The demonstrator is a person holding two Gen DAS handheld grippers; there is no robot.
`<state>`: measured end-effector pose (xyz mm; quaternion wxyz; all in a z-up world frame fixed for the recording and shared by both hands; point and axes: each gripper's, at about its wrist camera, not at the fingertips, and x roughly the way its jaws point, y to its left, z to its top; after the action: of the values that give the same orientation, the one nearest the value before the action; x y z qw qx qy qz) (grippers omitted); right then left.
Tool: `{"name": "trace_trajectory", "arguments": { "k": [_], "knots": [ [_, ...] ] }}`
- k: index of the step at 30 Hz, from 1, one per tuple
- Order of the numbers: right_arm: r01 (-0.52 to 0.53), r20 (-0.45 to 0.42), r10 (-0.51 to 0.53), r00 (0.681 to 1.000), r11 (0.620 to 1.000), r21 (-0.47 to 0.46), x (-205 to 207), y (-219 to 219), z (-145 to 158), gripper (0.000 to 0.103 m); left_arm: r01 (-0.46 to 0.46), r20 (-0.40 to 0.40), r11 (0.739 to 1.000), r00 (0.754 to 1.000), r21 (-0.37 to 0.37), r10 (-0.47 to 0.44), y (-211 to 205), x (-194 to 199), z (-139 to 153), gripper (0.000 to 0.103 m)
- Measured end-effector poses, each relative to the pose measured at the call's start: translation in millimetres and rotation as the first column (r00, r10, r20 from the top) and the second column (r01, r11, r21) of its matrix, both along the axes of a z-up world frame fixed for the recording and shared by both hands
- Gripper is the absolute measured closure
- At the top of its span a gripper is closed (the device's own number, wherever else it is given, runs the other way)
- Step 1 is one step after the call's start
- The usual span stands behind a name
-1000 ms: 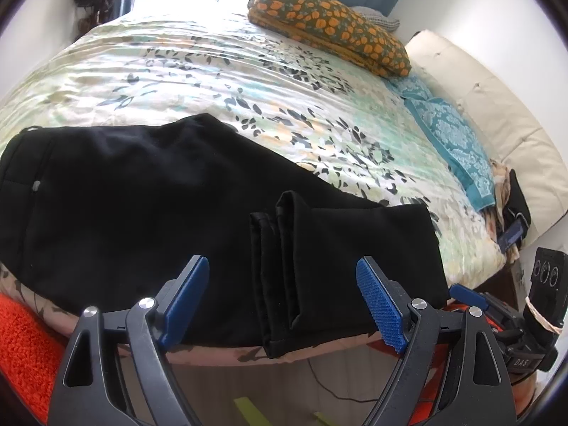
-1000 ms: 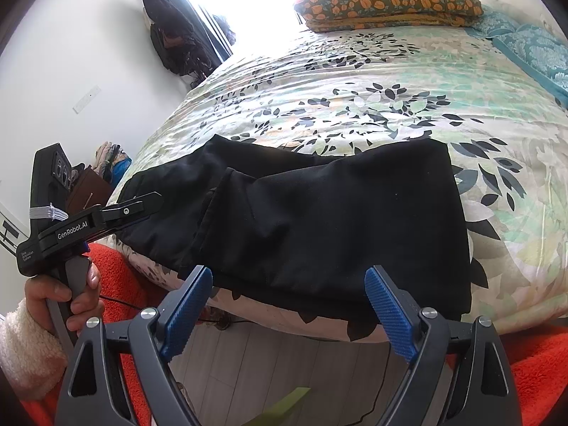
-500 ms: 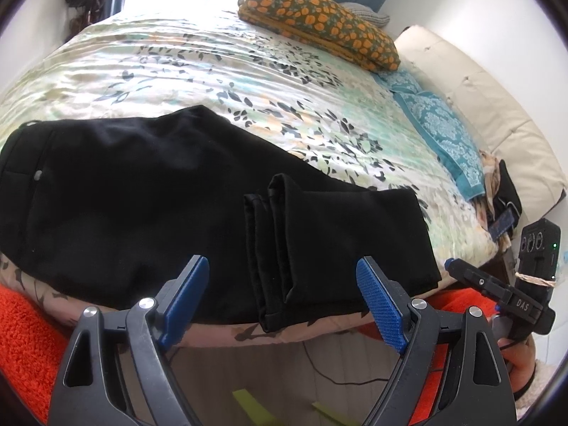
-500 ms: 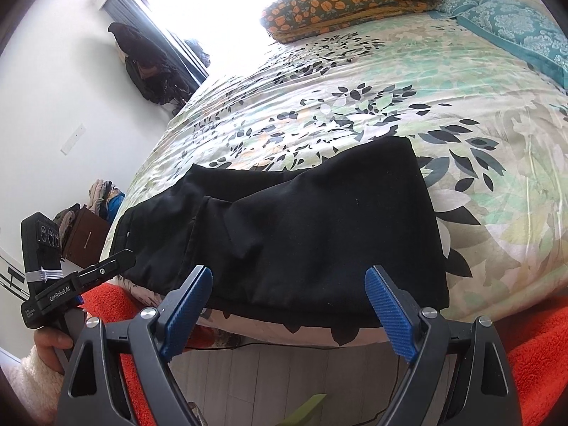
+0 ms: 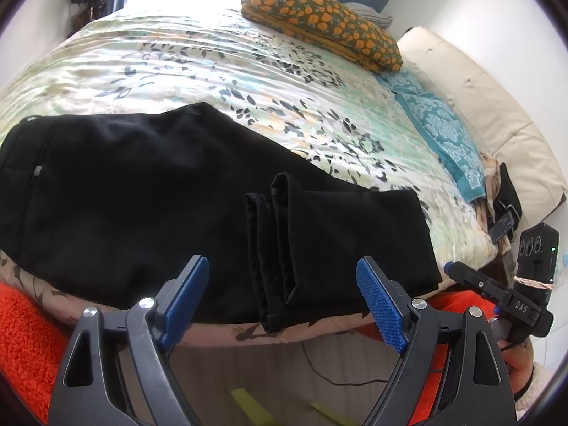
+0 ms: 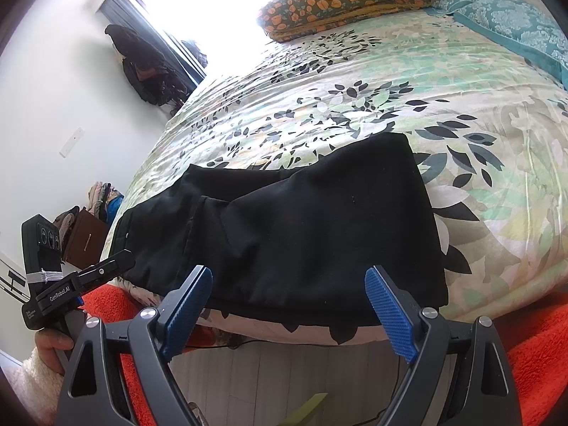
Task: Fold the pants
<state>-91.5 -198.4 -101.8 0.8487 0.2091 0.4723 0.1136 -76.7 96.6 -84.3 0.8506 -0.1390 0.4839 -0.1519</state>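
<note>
Black pants (image 5: 149,198) lie folded along the near edge of the bed, the legs doubled back so their hems (image 5: 273,245) rest across the middle. In the right wrist view the same pants (image 6: 312,227) spread flat, the folded end at the right. My left gripper (image 5: 284,298) hovers open just off the bed edge, in front of the hems, with nothing between its blue pads. My right gripper (image 6: 287,307) is open too, hanging before the folded end. Each gripper shows at the edge of the other's view: the right gripper (image 5: 497,287) and the left gripper (image 6: 88,280), the latter with a hand on its grip.
The bed (image 5: 220,67) carries a floral duvet, an orange-patterned pillow (image 5: 319,21) and a teal cloth (image 5: 443,135) at its far end. An orange fuzzy cover (image 5: 21,333) hangs below the mattress edge. Clothes hang by the window (image 6: 142,64); a brown nightstand (image 6: 85,241) stands at the left.
The right wrist view has rolled and drawn back a little, so the pants sit farther from it. The left gripper has held still. Both sets of jaws stay wide.
</note>
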Motion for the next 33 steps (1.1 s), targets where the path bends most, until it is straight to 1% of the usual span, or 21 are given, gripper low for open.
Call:
{"name": "trace_trajectory", "arguments": {
  "k": [8,11,12,14,16,18,20,22,23,24,26,27,29,31,33],
  "knots": [
    [0.012,-0.001,-0.012,1.000,1.000,0.002,-0.5,-2.3,-0.7,0.015,0.016,0.001,1.000,1.000,-0.002,-0.016,-1.6,-0.4,-0.2,0.016],
    [0.061,0.038,-0.060,0.997,0.998,-0.007,-3.1,-14.1,8.1,0.015,0.065,0.023,0.997,0.998,-0.038,-0.064,-4.3,-3.1,4.1,0.017],
    [0.082,0.046,-0.082,0.996,0.997,-0.005,-3.7,-19.8,10.1,0.015,0.082,0.033,0.996,0.996,-0.039,-0.081,-6.6,-4.5,4.9,0.018],
    [0.126,0.045,-0.126,0.991,0.992,0.011,-4.3,-31.4,10.2,0.013,0.111,0.048,0.994,0.993,-0.014,-0.110,-13.4,-7.4,4.4,0.024],
    [0.165,0.025,-0.166,0.986,0.986,0.034,-4.6,-40.5,6.1,0.012,0.148,0.047,0.989,0.988,0.027,-0.149,-24.3,-8.3,1.5,0.035],
    [0.186,0.000,-0.187,0.982,0.981,0.060,-4.7,-45.6,1.4,0.012,0.182,0.059,0.980,0.981,0.079,-0.187,-37.1,-10.4,0.6,0.039],
    [0.186,-0.008,-0.186,0.983,0.980,0.068,-3.8,-45.4,-0.2,0.012,0.211,0.068,0.968,0.973,0.134,-0.222,-49.5,-11.2,-1.4,0.039],
    [0.174,0.005,-0.174,0.985,0.983,0.061,-3.7,-42.5,2.2,0.012,0.227,0.056,0.958,0.969,0.174,-0.240,-60.2,-7.4,-7.9,0.049],
    [0.166,0.012,-0.167,0.986,0.985,0.056,-4.0,-40.6,3.8,0.012,0.228,0.042,0.954,0.970,0.192,-0.240,-63.4,-4.9,-12.2,0.052],
    [0.159,0.019,-0.160,0.987,0.986,0.052,-4.1,-38.8,5.1,0.012,0.231,0.024,0.951,0.970,0.204,-0.240,-66.7,-2.2,-17.0,0.058],
    [0.149,0.024,-0.150,0.988,0.988,0.048,-4.3,-36.7,6.0,0.012,0.230,-0.012,0.945,0.972,0.232,-0.233,-70.7,1.5,-26.4,0.061],
    [0.147,0.024,-0.148,0.989,0.988,0.048,-4.1,-36.4,6.0,0.012,0.223,-0.023,0.942,0.974,0.249,-0.224,-71.8,1.6,-29.9,0.066],
    [0.147,0.025,-0.148,0.989,0.988,0.051,-4.5,-37.0,6.0,0.012,0.196,-0.038,0.940,0.981,0.279,-0.193,-70.1,2.4,-36.1,0.091],
    [0.154,0.027,-0.156,0.987,0.987,0.054,-5.4,-39.2,6.5,0.012,0.168,-0.043,0.954,0.986,0.250,-0.163,-62.2,2.3,-35.2,0.094],
    [0.166,0.030,-0.168,0.985,0.985,0.056,-6.3,-42.4,7.4,0.012,0.157,-0.015,0.957,0.987,0.245,-0.158,-56.6,-6.3,-22.3,0.094]
  ]
}}
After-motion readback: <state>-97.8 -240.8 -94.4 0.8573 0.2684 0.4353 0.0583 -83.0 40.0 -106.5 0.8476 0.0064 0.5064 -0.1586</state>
